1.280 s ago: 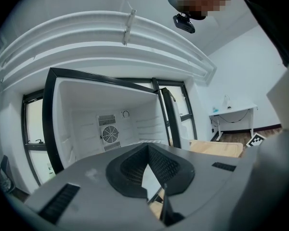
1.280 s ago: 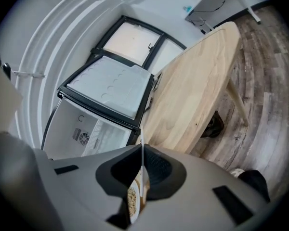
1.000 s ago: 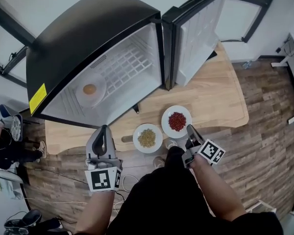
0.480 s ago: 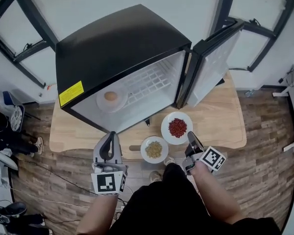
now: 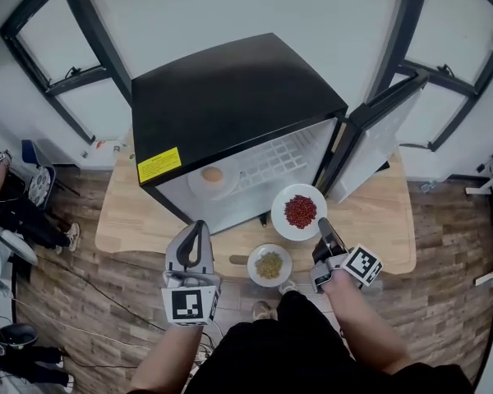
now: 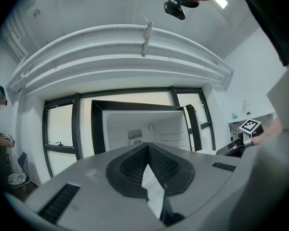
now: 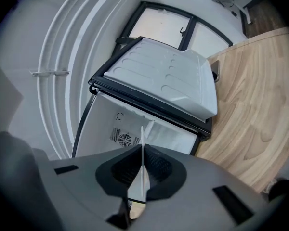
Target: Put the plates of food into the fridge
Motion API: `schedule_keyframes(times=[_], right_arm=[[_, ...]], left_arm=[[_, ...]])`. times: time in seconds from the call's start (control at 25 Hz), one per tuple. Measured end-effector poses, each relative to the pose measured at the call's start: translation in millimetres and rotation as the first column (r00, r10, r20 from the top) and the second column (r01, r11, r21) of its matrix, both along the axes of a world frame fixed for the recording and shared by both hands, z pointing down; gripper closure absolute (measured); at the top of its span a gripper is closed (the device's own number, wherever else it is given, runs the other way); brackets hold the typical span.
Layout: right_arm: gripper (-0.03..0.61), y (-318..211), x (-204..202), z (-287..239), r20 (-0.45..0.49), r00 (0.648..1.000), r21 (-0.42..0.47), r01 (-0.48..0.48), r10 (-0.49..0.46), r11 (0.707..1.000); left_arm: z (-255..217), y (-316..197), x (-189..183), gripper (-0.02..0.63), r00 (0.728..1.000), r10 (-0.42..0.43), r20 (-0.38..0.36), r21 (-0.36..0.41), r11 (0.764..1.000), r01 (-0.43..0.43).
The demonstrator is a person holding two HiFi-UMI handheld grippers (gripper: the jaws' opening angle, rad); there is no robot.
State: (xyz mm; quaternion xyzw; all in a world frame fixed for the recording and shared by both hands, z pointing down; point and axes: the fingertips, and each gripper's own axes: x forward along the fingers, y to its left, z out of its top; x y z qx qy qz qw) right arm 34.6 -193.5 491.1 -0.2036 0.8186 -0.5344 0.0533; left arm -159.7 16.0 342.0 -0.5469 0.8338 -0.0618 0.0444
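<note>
A white plate of red food [image 5: 300,212] hangs above the wooden table [image 5: 386,220], and my right gripper [image 5: 323,232] is shut on its near rim. That rim shows as a thin white edge [image 7: 139,189] between the right gripper's [image 7: 143,150] pads. A second plate with yellowish grains [image 5: 269,265] rests on the table near its front edge. The black fridge [image 5: 230,97] stands open ahead, with a plate of brown food [image 5: 212,176] on its wire shelf. My left gripper [image 5: 198,230] hovers in front of the fridge, shut and holding nothing [image 6: 148,147].
The fridge door [image 5: 376,142] swings out to the right, its white inner side [image 7: 168,78] above the right gripper. The white fridge interior [image 6: 144,126] faces the left gripper. A person [image 5: 0,208] sits at the far left. Black-framed windows line the back wall.
The right gripper has lifted the red-food plate off the table, up and away from the grain plate. The left gripper has also risen. The head view has pulled back from the fridge.
</note>
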Motion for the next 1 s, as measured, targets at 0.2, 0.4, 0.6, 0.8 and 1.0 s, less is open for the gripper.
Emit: schedule_keyframes(times=[0.2, 0.4, 0.6, 0.8, 1.0], right_arm=[[0.546, -14.6, -23.5, -22.6, 0.024, 0.999, 0.028, 0.041, -0.042, 0.999], [0.546, -31.5, -47.6, -33.1, 0.005, 0.998, 0.041, 0.070, -0.070, 0.997], [0.546, -40.1, -74.9, -40.1, 0.041, 0.992, 0.054, 0.119, -0.121, 0.991], [0.546, -53.6, -90.3, -34.1, 0.028, 0.995, -0.003, 0.100, -0.100, 0.995], [0.546, -65.1, -114.4, -38.3, 0.040, 0.995, 0.004, 0.093, -0.093, 0.996]], left_arm=[[-1.8, -3.6, -8.4, 0.609, 0.999, -0.039, 0.002, 0.004, 0.999, 0.039], [-7.7, -8.8, -15.4, 0.609, 0.998, -0.069, 0.006, 0.012, 0.998, 0.069], [-6.5, -16.2, -20.2, 0.609, 0.995, -0.099, -0.013, 0.013, 0.995, 0.099], [-5.1, -28.4, -21.0, 0.609, 0.993, -0.112, -0.031, 0.008, 0.994, 0.112], [0.8, -42.0, -28.0, 0.609, 0.993, -0.113, -0.041, 0.019, 0.993, 0.114]])
